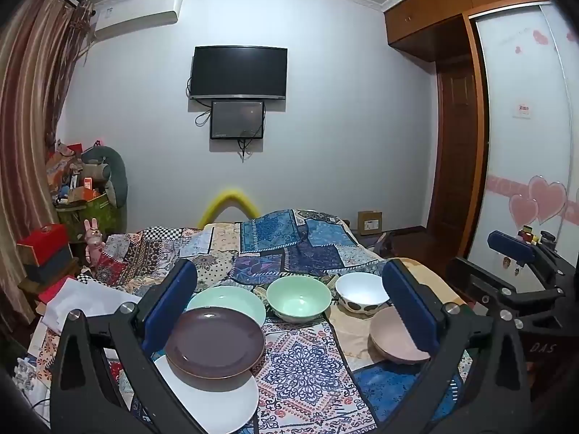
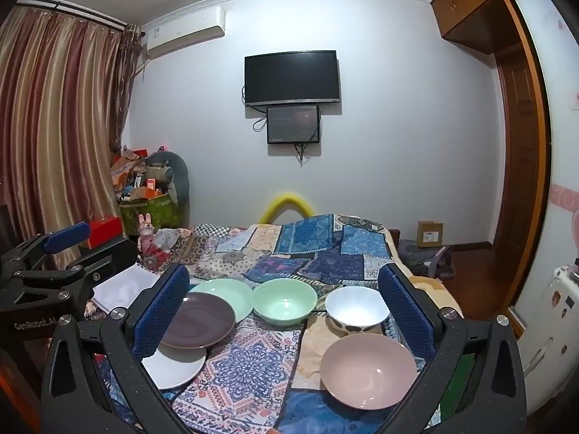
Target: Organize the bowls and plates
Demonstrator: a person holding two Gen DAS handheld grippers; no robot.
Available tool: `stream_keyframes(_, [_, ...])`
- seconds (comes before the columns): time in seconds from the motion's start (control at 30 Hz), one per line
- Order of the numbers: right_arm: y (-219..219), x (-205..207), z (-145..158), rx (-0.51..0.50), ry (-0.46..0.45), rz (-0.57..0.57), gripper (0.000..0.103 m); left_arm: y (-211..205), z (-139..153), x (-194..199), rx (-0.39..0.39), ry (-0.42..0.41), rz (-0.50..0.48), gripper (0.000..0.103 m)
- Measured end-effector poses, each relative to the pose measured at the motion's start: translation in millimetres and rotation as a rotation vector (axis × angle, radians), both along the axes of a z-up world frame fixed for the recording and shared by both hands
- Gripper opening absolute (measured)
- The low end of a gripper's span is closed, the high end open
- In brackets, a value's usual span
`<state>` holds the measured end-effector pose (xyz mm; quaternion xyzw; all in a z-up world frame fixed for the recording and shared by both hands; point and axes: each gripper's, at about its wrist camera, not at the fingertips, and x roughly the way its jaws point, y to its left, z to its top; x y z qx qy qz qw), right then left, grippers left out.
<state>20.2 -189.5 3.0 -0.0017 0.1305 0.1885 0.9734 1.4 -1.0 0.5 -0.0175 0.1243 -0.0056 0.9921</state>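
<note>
A bed covered by a patchwork quilt of blue, cream and floral squares fills the lower half of both views. The far wall is plain white, with a dark flat television at 12 o'clock, a smaller screen just below it, and an air conditioner near the ceiling at 11 o'clock. Striped brown curtains hang at 9 o'clock; a wooden wardrobe stands at 3 o'clock. A green box heaped with toys and cartons sits in the corner at 10 o'clock, and a small cardboard box rests on the floor at 2 o'clock.

On the quilt lie 6 smooth, glossy round dishes. At 7 o'clock a brown plate rests on a white plate and overlaps a pale green plate behind it. A mint green bowl sits at the centre, a white bowl with dark spots at 1 o'clock, and a pink bowl nearest at 5 o'clock. All the bowls are empty.

The left gripper hovers above the dishes with its blue-padded jaws wide apart, nothing between the pads. The right gripper hovers likewise, jaws spread fully, gripping nothing.
</note>
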Motion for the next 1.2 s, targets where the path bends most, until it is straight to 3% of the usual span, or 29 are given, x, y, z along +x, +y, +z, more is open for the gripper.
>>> stream_keyframes(1.2, [-4.3, -8.5, 4.3, 0.045, -0.005, 0.01, 0.103, -4.1, -1.8, -2.4, 0.012, -0.011, 0.005, 0.103])
